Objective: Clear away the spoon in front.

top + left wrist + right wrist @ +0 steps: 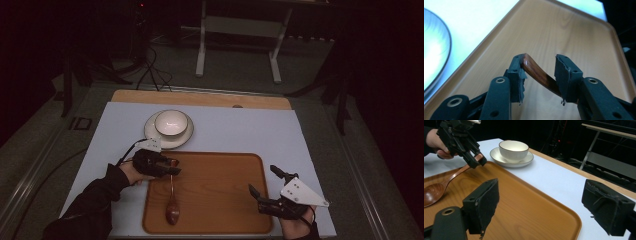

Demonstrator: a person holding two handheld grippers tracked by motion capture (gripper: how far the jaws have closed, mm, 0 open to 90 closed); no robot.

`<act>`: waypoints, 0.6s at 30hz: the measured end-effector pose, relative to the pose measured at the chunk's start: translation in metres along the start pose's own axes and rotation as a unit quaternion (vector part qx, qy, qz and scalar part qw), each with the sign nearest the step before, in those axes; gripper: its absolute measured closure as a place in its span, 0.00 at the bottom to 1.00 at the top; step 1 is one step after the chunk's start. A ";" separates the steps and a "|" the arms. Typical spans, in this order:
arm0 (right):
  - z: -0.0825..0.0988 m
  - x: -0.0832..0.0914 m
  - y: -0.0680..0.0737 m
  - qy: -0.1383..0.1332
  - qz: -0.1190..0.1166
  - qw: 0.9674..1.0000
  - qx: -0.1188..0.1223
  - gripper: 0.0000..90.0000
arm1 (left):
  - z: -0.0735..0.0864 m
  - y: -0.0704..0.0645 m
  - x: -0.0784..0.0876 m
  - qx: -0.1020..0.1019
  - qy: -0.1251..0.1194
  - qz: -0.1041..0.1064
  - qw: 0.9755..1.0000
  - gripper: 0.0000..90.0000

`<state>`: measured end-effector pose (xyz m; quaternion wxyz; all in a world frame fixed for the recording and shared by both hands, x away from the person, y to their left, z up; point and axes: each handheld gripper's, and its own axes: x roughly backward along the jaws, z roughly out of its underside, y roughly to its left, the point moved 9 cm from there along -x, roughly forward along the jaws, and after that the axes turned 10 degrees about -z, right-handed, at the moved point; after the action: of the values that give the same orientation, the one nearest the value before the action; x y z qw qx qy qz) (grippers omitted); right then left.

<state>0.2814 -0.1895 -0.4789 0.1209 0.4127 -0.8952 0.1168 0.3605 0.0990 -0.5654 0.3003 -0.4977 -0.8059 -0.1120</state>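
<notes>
A dark wooden spoon (171,210) lies on the wooden tray (220,200), bowl toward the person and handle pointing away. My left gripper (172,167) sits at the handle's far end. In the left gripper view the handle (539,75) runs slantwise between the jaws (540,60), its tip against the left pad and a gap to the right pad, so the gripper is open. The right gripper view shows the spoon (434,191) resting on the tray (524,202) under the left gripper (477,160). My right gripper (262,178) is open over the tray's right edge, holding nothing (549,197).
A white bowl (171,122) stands on a white saucer (152,135) just beyond the tray's far left corner, on a pale blue mat (240,130). The saucer's rim (434,55) shows in the left gripper view. A metal stand (240,30) is on the floor behind.
</notes>
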 end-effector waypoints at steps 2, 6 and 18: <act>0.001 -0.001 0.000 0.002 -0.003 1.000 -0.003 0.16 | 0.000 0.002 -0.002 -0.008 0.004 -0.012 1.000 0.66; 0.001 -0.001 0.001 0.003 -0.006 1.000 -0.001 0.16 | -0.001 0.004 -0.005 -0.007 0.007 -0.014 1.000 0.65; 0.002 -0.002 0.002 0.005 -0.010 1.000 -0.001 0.16 | 0.008 0.019 -0.013 -0.004 0.017 -0.060 0.998 0.64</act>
<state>0.2812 -0.1877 -0.4815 0.1267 0.4209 -0.8906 0.1165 0.3782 0.1025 -0.5821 0.3051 -0.4477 -0.8285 -0.1417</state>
